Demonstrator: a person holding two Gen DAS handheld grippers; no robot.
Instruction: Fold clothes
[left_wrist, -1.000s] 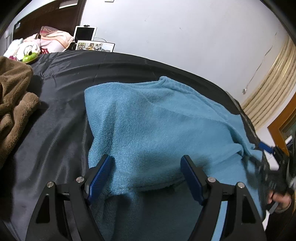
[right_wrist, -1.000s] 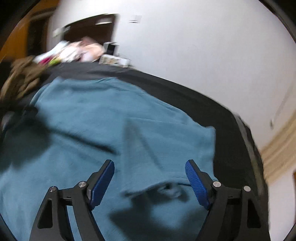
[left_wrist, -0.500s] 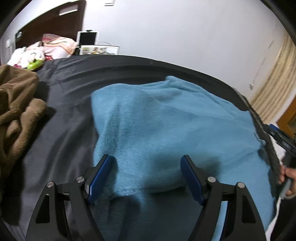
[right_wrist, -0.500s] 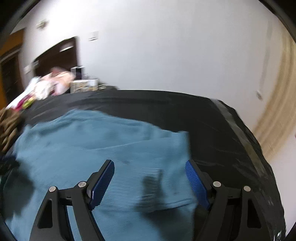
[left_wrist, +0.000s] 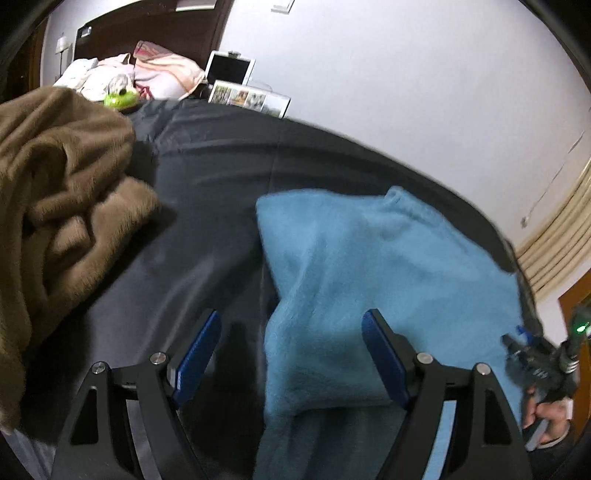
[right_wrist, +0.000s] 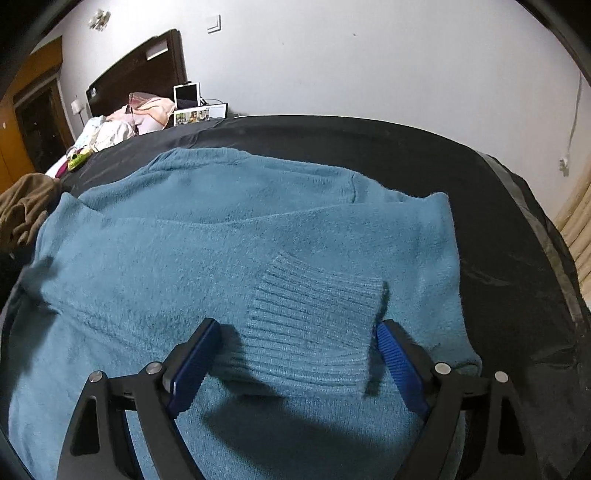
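Right gripper first, folks: jaws opening as we speak, blue pads either side of the ribbed cuff of the blue sweater. Cuff sits btwn them, and we see a sliver of gap on the left pad; the right pad is v. close to the cuff edge, can't say if it touches. We call it not clamped. Cuff lies on top of the sweater body, sleeve folded across.

Over to the left gripper: jaws wide apart, nothing pinched. One pad hangs over the dark sheet, the other over the sweater, whose left edge runs btwn the fingers.

Now the diffs, view vs view. Right wrist cam gives us the whole garment spread flat on the dark bed cover, neckline far side, cuff detail crisp. Left cam misses the cuff entirely, shows only a blurred blue slab. But left cam hands us the big brown fleece garment, bunched up, well apart from the sweater; right cam catches just a scrap of it at frame edge. Left cam also picks up the right gripper from outside, w/ the hand holding it at the sweater's far corner. Both views share the pillows, tablet and photo frame at the back by the white wall.
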